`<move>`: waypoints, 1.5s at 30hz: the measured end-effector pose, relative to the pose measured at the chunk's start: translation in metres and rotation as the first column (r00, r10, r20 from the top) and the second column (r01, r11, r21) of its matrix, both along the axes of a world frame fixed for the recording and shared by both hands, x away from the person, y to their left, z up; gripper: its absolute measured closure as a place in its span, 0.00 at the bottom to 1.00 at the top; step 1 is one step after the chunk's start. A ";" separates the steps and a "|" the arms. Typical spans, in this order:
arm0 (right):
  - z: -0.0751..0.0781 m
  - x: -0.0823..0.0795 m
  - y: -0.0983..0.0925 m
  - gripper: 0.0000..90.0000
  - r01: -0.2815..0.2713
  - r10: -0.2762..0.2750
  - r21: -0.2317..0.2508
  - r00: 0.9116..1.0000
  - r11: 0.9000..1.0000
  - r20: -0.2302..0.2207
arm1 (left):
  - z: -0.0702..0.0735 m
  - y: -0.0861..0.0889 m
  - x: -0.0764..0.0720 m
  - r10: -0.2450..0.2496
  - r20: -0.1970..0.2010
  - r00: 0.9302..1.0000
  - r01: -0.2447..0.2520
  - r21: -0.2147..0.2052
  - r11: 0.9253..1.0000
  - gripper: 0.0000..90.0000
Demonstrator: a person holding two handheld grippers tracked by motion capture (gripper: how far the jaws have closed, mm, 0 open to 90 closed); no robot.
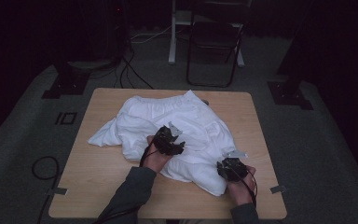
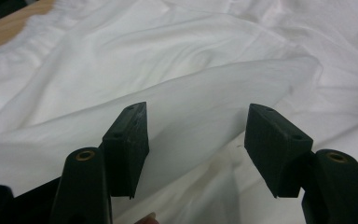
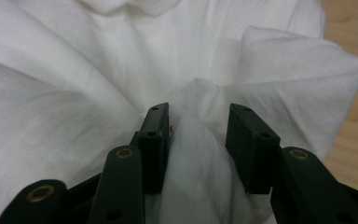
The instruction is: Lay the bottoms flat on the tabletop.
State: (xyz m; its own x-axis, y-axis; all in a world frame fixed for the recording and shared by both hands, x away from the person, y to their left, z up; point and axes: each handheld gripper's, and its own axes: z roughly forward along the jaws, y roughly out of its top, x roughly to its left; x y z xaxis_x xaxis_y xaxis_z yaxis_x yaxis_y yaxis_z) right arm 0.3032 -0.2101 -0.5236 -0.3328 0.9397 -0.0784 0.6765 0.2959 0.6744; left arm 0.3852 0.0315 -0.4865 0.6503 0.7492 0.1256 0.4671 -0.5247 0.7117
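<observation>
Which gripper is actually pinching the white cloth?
The right gripper: a bunched fold of white cloth fills its jaws. The left gripper stands open, pads apart.

Your white garment (image 1: 168, 121) is thin woven cloth, matt, soft and creased, with a gathered elastic band. The table (image 1: 98, 168) beneath shows pale wood-grain laminate, smooth with low sheen. Your gripper pads (image 2: 126, 144) are black matt plastic, finely textured, fastened with brass-coloured metal rivets.

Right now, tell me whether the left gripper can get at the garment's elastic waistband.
Probably yes. The left gripper sits open over the middle of the white garment, and only loose cloth lies between it and the waistband at the far edge.
</observation>
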 end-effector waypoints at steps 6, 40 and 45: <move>-0.011 -0.001 -0.001 0.66 0.009 -0.009 0.027 1.000 1.000 -0.005 | -0.010 -0.024 0.012 -0.001 0.002 1.000 0.001 0.045 0.999 0.32; -0.017 -0.001 -0.004 0.69 -0.003 0.002 0.037 1.000 0.999 0.030 | -0.013 0.162 -0.062 0.317 -0.022 0.948 -0.317 -0.036 0.948 0.92; -0.017 -0.001 -0.004 0.70 -0.006 0.005 0.036 1.000 0.999 0.031 | -0.016 0.187 -0.079 0.365 -0.022 0.931 -0.366 -0.038 0.930 0.92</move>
State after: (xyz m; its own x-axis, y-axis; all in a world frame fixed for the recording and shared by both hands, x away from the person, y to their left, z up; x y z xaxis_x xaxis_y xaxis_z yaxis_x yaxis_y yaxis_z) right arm 0.3020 -0.2142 -0.5410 -0.3356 0.9404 -0.0544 0.6539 0.2741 0.7052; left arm 0.3058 0.2182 -0.5028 0.3322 0.9396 0.0831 0.6314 -0.2869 0.7205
